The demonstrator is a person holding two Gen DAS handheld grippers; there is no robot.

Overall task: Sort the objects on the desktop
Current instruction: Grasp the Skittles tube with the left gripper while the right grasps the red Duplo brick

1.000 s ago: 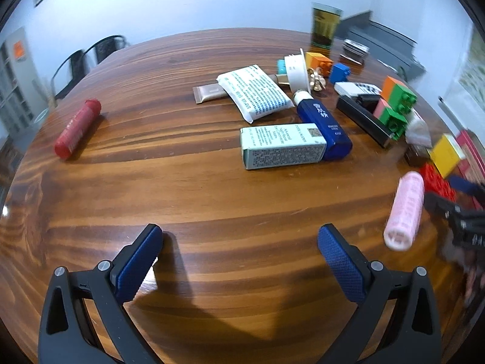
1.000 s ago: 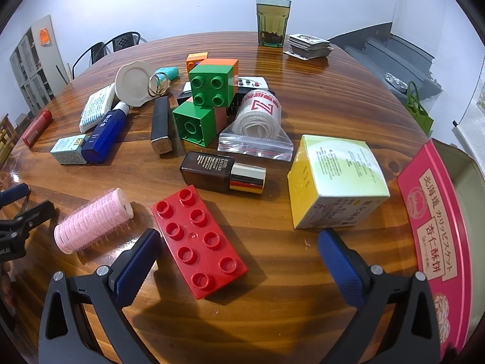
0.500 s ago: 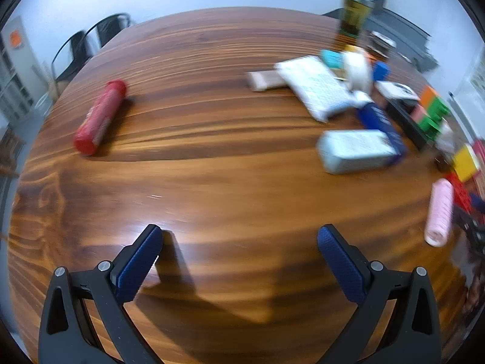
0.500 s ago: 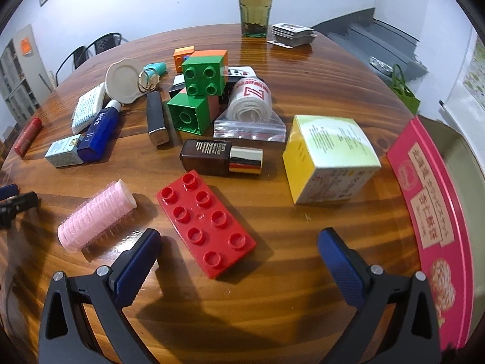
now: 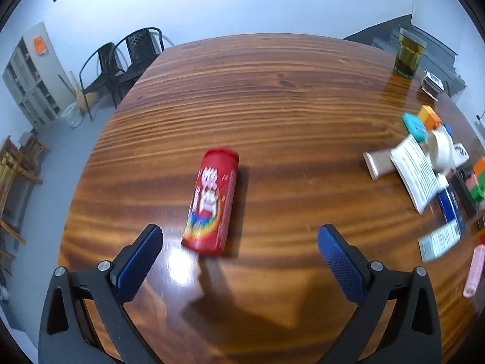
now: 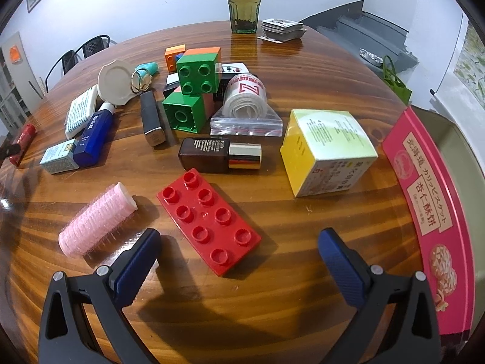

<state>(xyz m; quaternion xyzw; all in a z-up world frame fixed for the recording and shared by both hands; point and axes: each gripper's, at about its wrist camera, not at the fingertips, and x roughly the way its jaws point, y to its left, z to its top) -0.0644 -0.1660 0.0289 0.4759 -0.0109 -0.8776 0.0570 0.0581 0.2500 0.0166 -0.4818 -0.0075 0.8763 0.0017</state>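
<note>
A red cylindrical can [image 5: 212,201] lies on its side on the wooden table [image 5: 272,97], just ahead of my open left gripper [image 5: 239,242] and between the lines of its fingers. The same can [image 6: 21,139] shows far left in the right wrist view. My open right gripper [image 6: 239,245] hovers over a flat red brick [image 6: 209,220], with a pink hair roller [image 6: 97,220] by its left finger. Further back lie a brown bottle [image 6: 219,154], a yellow box [image 6: 329,147], stacked green bricks [image 6: 194,91], a bagged roll [image 6: 247,103] and a blue bottle [image 6: 94,138].
A pink biscuit tin [image 6: 430,212] stands at the right table edge. A glass of tea [image 6: 244,9] and a card deck [image 6: 283,27] sit at the far side. Black chairs [image 5: 121,63] stand beyond the table's left end, where bare wood surrounds the can.
My left gripper swung left and closed in on the red can, which went from far left to straight ahead. The right gripper edged slightly forward over the red brick.
</note>
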